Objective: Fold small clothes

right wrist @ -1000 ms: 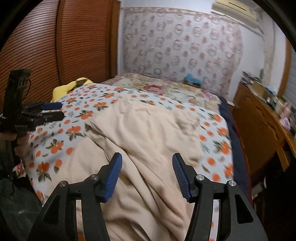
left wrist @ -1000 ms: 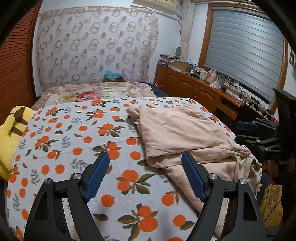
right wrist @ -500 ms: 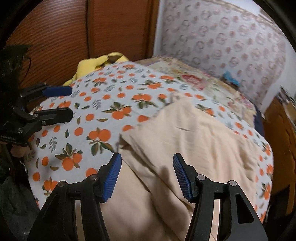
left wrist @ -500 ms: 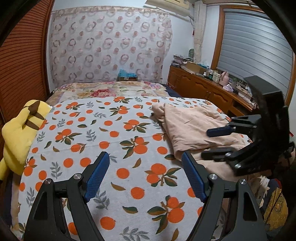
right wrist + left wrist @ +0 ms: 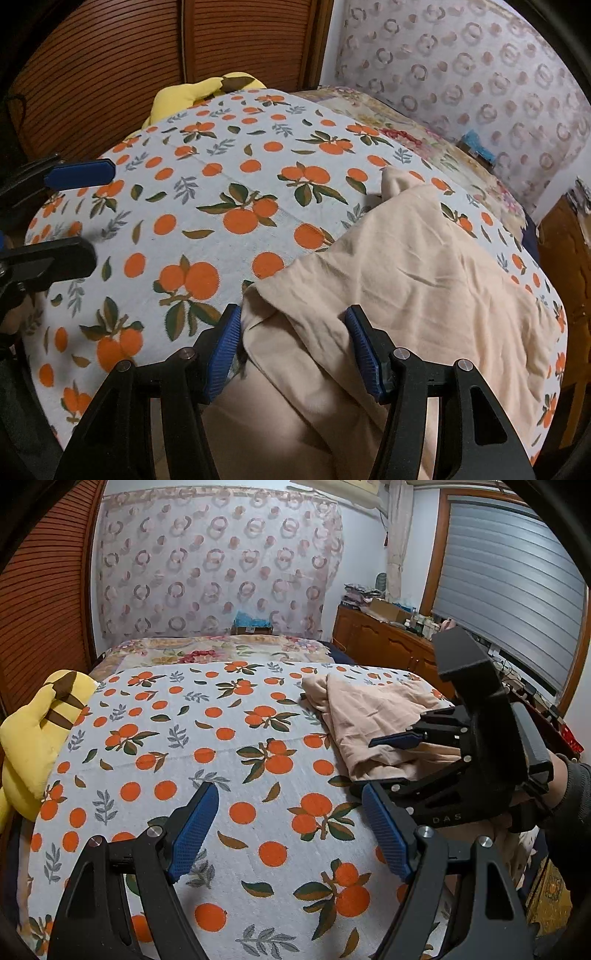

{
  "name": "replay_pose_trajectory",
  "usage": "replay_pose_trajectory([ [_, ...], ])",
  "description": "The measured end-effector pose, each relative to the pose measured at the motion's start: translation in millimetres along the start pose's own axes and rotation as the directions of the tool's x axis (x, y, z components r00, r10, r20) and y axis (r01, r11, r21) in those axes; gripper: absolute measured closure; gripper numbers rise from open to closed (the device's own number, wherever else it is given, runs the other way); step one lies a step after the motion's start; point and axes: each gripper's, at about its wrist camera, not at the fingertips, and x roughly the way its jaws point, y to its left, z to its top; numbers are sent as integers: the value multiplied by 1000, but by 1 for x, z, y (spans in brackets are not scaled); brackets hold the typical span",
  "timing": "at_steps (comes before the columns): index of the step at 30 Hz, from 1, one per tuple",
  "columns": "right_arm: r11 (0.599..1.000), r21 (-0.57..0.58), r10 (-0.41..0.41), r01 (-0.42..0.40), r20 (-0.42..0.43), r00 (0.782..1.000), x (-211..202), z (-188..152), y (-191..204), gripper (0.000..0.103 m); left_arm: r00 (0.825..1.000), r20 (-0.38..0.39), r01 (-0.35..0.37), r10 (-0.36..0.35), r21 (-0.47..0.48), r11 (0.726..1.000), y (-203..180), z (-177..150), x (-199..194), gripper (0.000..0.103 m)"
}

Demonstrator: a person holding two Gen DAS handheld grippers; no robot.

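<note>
Peach, softly creased cotton garment crumpled on orange-printed woven bedspread.

Both wrist views are evenly and rather softly lit from indoor light overhead, with no hard glare. The orange-print bedspread reads bright and sharp, while the brown louvred doors sink into dimness. Fisheye bending curves the bed's edges and the closed window blind, and a black vignette rings each corner. Faint motion blur smears the print near the left edge of the right wrist view.
</note>
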Motion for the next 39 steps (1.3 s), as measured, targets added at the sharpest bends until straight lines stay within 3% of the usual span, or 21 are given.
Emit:
replay_pose_trajectory([
  [2,1000,14,13,-14,14,1000,-2,-1,1,44,1000,0,1,-1,4,1000,-1,0,0,22],
  [4,999,33,25,-26,38,999,-5,0,-3,68,1000,-1,1,-1,5,1000,-3,-1,0,22],
  [7,998,59,24,-29,92,995,-18,-2,-13,93,1000,-3,4,-4,5,1000,-3,0,0,22],
  [10,995,97,7,-22,154,988,-35,-2,-26,95,1000,-6,6,-6,11,1000,-5,-1,1,22],
  [16,986,165,-73,38,210,975,-66,-3,-66,95,1000,-8,11,-11,19,1000,-7,-1,1,22],
  [21,961,214,-216,178,175,961,-72,0,-117,96,1000,-13,14,-14,20,1000,-10,-2,2,22],
  [25,905,284,-355,316,96,930,-57,2,-162,96,1000,-19,16,-16,25,1000,-11,-3,4,22],
  [27,852,313,-447,421,15,894,-43,2,-182,96,1000,-23,17,-17,25,1000,-11,-3,5,22],
  [28,835,328,-459,441,-27,888,-35,0,-191,93,1000,-24,17,-17,25,1000,-11,-2,6,22],
  [30,823,351,-448,447,-82,890,-26,-6,-202,82,999,-29,19,-18,29,999,-12,-3,8,22],
  [31,819,358,-452,449,-80,888,-27,-9,-201,81,999,-30,19,-18,33,999,-13,-4,8,22],
  [36,852,393,-371,346,-12,928,-47,-35,-172,80,999,-39,30,-28,42,999,-20,-5,11,22],
  [38,869,387,-340,308,14,940,-55,-47,-165,75,999,-40,37,-35,46,998,-23,-5,12,22],
  [39,879,385,-316,280,30,948,-58,-53,-157,64,998,-42,41,-39,48,998,-25,-5,12,22],
])
